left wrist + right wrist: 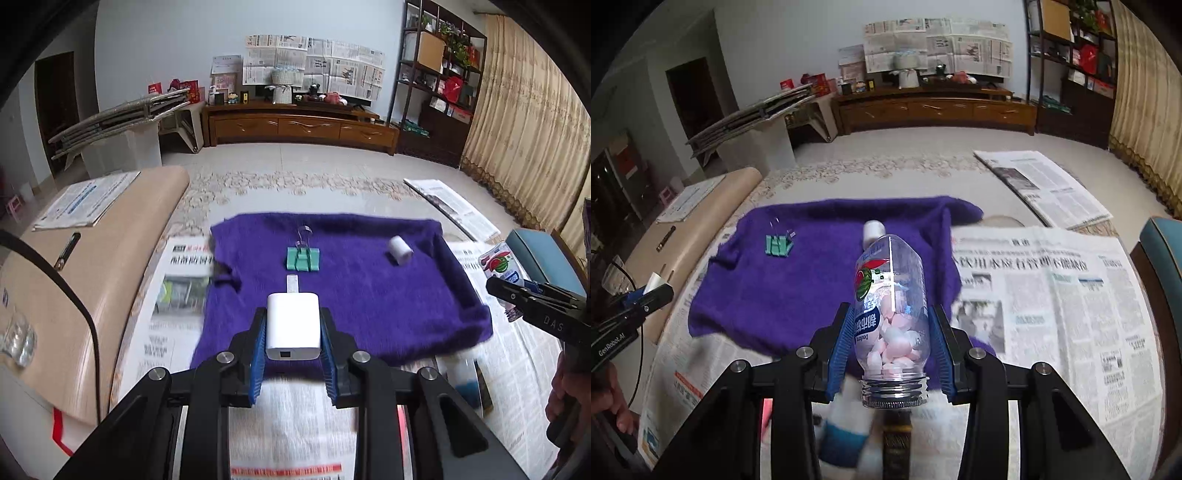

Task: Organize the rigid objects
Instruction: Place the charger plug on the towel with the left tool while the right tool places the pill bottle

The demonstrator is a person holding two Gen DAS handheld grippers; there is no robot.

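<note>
While the purple cloth (369, 295) lies spread over newspapers (177, 295) on the worktop, a white charger block (293, 325) is held tight between the blue pads of the left claw (293, 332), above the near edge of the cloth. A green binder clip (303, 258) is seen on the cloth, past the charger. A small white roll (399, 250) is seen on the cloth too, to the right of the clip. At the right side of the cloth, a clear bottle (890, 314) with pink and white candies inside is gripped by the right claw (890, 332). The bottle's open mouth is pointed toward the camera.
</note>
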